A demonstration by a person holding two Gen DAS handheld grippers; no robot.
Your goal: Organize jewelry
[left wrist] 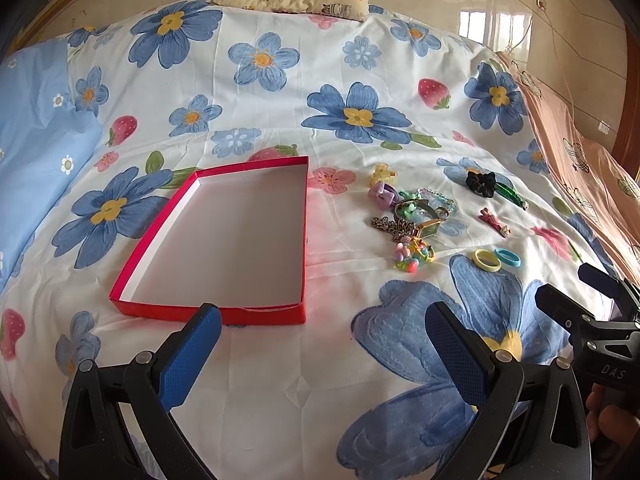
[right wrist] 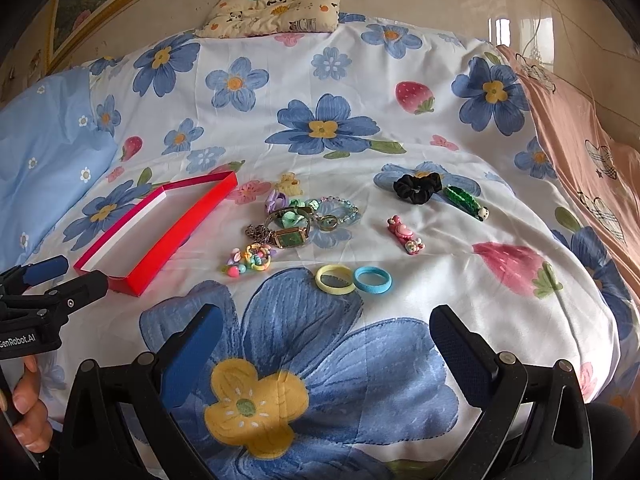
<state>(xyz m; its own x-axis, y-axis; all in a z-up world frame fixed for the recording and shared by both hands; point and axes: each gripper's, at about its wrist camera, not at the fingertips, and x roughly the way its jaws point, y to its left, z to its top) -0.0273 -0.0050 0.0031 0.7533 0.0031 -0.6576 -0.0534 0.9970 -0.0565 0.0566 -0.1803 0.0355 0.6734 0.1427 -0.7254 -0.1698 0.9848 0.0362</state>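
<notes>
Nothing has gone into the red box (left wrist: 224, 236) yet: it lies empty on the flowered bed cover (right wrist: 280, 80), and every piece of jewelry sits outside it. Both tools hover low over the bed with nothing held. The left gripper (left wrist: 324, 344) has its blue pads spread wide apart, and the right gripper (right wrist: 326, 344) is spread just as wide. The relation that matters is side to side. From the right gripper, the yellow ring (right wrist: 335, 279) and blue ring (right wrist: 372, 279) lie touching, just ahead at about twelve o'clock, nearer than anything else. The tangled heap of watch (right wrist: 291, 236), chain and beads sits further on at about eleven o'clock. The pink hair clip (right wrist: 405, 235) is at one o'clock, its long axis running from near right to far left. The black scrunchie (right wrist: 418, 187) lies beyond it, well apart from the rings. From the left gripper the same things fall off toward one and two o'clock, while the box fills eleven o'clock, its long axis running away from the camera. So the right hand looks better placed to pick, likely the rings first. The carry would then go leftward to the box, at ten o'clock in the right view.
</notes>
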